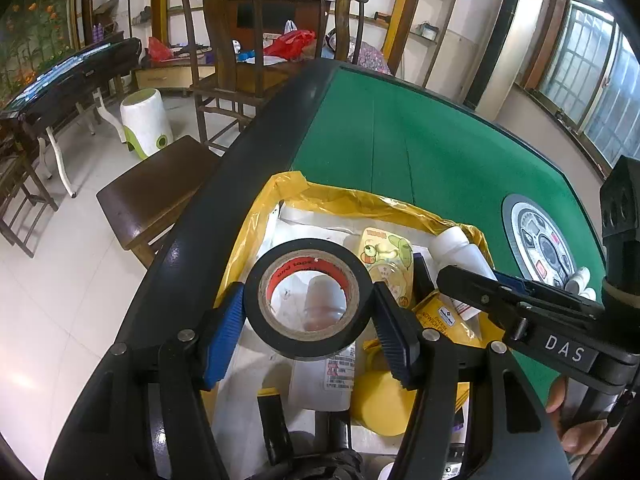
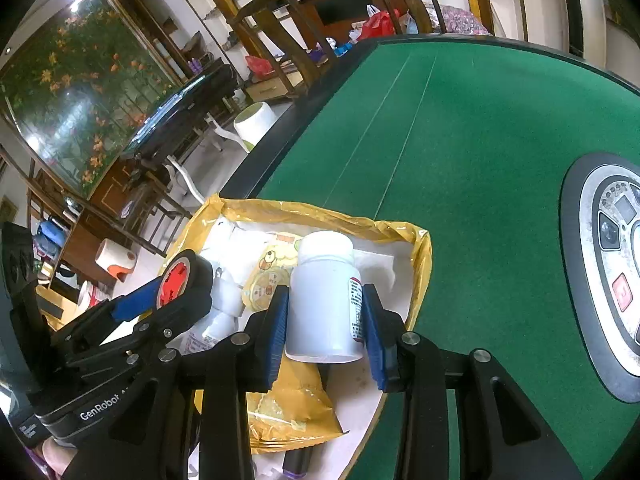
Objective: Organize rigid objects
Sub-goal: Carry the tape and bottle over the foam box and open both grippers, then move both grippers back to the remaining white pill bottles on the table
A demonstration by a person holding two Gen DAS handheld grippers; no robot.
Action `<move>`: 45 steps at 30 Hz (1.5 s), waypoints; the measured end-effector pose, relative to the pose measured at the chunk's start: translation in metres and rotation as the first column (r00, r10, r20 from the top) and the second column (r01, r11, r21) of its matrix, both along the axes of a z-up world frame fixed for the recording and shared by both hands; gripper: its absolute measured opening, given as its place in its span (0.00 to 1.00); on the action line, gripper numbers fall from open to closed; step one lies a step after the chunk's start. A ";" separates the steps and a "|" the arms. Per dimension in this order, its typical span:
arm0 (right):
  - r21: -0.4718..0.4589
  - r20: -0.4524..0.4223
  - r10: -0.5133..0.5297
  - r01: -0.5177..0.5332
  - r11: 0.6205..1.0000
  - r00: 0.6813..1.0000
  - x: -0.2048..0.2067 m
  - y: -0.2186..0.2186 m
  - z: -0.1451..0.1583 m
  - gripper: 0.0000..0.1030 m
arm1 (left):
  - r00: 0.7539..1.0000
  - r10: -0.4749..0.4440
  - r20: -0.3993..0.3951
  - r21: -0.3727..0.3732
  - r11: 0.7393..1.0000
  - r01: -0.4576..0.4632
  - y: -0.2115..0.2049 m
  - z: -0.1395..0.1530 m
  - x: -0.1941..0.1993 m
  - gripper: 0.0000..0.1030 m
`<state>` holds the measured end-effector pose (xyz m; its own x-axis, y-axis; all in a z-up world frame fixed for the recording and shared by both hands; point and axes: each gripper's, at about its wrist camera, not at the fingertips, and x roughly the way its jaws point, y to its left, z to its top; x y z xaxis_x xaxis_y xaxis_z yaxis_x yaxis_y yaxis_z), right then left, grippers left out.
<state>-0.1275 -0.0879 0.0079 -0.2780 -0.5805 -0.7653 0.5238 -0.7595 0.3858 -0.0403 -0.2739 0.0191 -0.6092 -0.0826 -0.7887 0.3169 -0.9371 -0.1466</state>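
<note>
Left wrist view: the left gripper pinches a roll of black tape between its blue pads, one pad on each side of the roll's outer wall. The roll faces the camera, its cardboard core and red inner label visible, and it is held above the open yellow bag. The bag lies at the near left corner of the green table, against the black table rim. Inside the bag, on a white lining, lie a yellow snack cup, a yellow pouch, a yellow round lid and a clear white bottle below the tape. The right gripper enters from the right, reaching over the bag.

Right wrist view: the right gripper clamps a white pill bottle upright between its blue pads, cap at the far end, printed label on its right side. The bottle is held over the near right part of the yellow bag, above a yellow pouch. The left gripper appears at left with the tape roll in its grasp. A round control panel is set in the table at right. Wooden chairs stand beyond the far edge.
</note>
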 end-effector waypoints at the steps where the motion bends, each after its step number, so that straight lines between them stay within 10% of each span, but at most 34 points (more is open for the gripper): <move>1: -0.003 -0.001 0.001 -0.001 1.000 1.000 0.000 0.002 0.001 0.31 | 1.000 -0.004 0.002 0.000 1.000 0.004 -0.001 0.000 -0.001 0.60; 25: -0.129 -0.011 0.001 -0.002 0.992 1.000 0.025 0.053 0.024 0.39 | 1.000 0.025 0.014 0.164 0.986 -0.027 -0.013 0.005 0.005 0.60; 30: -0.147 -0.018 0.001 -0.004 0.989 1.000 0.031 0.067 0.026 0.39 | 0.998 0.051 -0.023 0.217 0.975 -0.045 -0.017 0.008 0.009 0.78; 45: -0.183 -0.073 -0.175 0.160 0.970 0.982 0.015 0.195 0.028 0.39 | 0.972 -0.053 -0.227 0.106 0.991 0.079 0.085 0.055 0.052 0.80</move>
<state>-0.1126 0.1074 0.0357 -0.4446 -0.6426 -0.6240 0.4328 -0.7640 0.4785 0.0120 -0.1889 0.0740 -0.7722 0.0462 -0.6337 0.2019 -0.9278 -0.3137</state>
